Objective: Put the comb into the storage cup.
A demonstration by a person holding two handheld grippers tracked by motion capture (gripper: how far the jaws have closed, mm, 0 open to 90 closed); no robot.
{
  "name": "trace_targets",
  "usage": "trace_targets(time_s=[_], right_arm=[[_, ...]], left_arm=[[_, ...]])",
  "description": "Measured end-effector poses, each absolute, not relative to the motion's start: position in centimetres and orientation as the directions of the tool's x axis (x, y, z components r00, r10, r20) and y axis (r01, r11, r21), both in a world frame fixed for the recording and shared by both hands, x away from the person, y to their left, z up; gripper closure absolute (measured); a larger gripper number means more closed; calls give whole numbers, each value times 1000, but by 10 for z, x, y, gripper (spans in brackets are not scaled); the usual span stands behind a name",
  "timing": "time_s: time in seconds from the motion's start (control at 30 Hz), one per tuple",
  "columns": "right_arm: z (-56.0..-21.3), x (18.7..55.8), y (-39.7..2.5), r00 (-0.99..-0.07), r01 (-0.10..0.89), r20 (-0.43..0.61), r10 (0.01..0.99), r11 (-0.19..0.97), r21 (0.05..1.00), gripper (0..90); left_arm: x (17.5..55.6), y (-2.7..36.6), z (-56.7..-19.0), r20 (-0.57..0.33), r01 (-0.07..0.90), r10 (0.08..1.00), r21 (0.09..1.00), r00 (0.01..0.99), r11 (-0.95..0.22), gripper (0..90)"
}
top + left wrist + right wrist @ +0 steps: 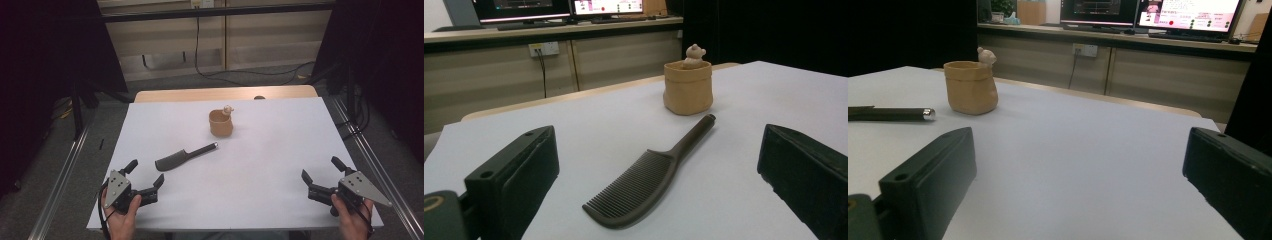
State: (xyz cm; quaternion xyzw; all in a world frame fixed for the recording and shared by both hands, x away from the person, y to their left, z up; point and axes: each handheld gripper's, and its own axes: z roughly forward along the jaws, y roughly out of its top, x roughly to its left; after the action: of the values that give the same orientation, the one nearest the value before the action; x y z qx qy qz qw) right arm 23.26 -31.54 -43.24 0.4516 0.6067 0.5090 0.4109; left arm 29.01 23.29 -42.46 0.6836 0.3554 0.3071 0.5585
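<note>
A dark comb lies flat near the middle of the white table sheet, handle toward the far right. Behind it stands a tan cup with a small bear figure on its rim. My left gripper rests at the near left, open, just short of the comb's toothed end. In the left gripper view the comb lies between and ahead of the jaws, the cup beyond. My right gripper sits open at the near right, holding nothing; its view shows the cup and the comb's handle tip.
The sheet covers a wooden table whose far edge shows. Metal rails run along both sides on the floor. Cables lie on the floor beyond, before a cabinet wall. Monitors stand on a counter in the gripper views.
</note>
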Motion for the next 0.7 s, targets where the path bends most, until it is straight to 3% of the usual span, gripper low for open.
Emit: trace_targets(time_s=[0.53,0.7], right_arm=[[-434,235,-314,-281,132,-29,959,68,989,0],[-435,234,-314,-287,135,-27,957,68,989,0]], left_arm=[[298,230,-422,-49,217,762,969,645,-121,43],[302,225,-417,-28,205,725,966,688,-157,59]])
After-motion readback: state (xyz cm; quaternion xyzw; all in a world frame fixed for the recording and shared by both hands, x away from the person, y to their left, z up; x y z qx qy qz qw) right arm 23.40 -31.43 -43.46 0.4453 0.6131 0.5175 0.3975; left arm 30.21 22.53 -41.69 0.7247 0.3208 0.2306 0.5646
